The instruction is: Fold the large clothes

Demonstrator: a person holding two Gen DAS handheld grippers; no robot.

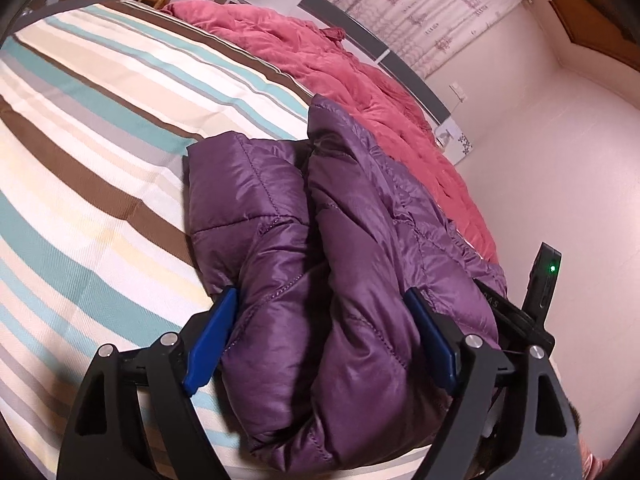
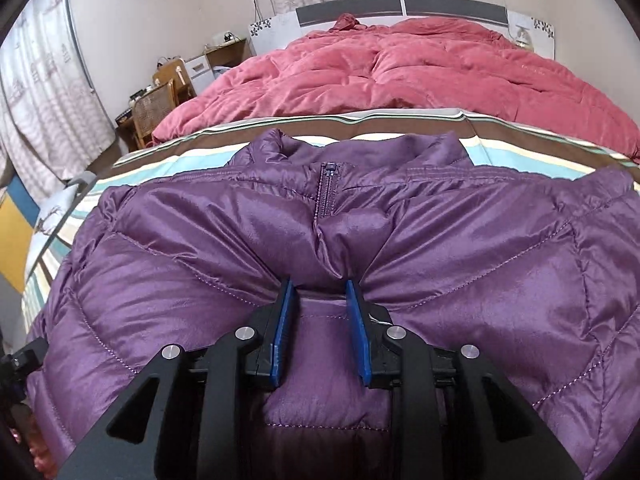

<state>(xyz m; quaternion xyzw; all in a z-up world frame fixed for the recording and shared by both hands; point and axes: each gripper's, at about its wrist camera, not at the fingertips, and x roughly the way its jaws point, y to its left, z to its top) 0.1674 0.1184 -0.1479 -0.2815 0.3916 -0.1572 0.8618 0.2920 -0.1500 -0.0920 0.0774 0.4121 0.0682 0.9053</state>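
A purple quilted puffer jacket [image 1: 344, 240] lies on the striped bedsheet [image 1: 100, 140]. In the left wrist view it is bunched in thick folds, and my left gripper [image 1: 320, 300] stands wide open with the bundle between its blue pads [image 1: 212, 336]. In the right wrist view the jacket [image 2: 200, 240] lies front up, collar and zipper [image 2: 326, 192] far from me. My right gripper [image 2: 320, 284] is narrowly closed, pinching a fold of the jacket's front between its blue pads [image 2: 284, 320].
A rumpled pink duvet [image 2: 420, 72] covers the far half of the bed, against the headboard [image 2: 400, 6]. Wicker chairs [image 2: 154, 114] and a small cabinet stand left of the bed. Curtains hang behind. A black device with a green light [image 1: 544, 280] sits by the left gripper.
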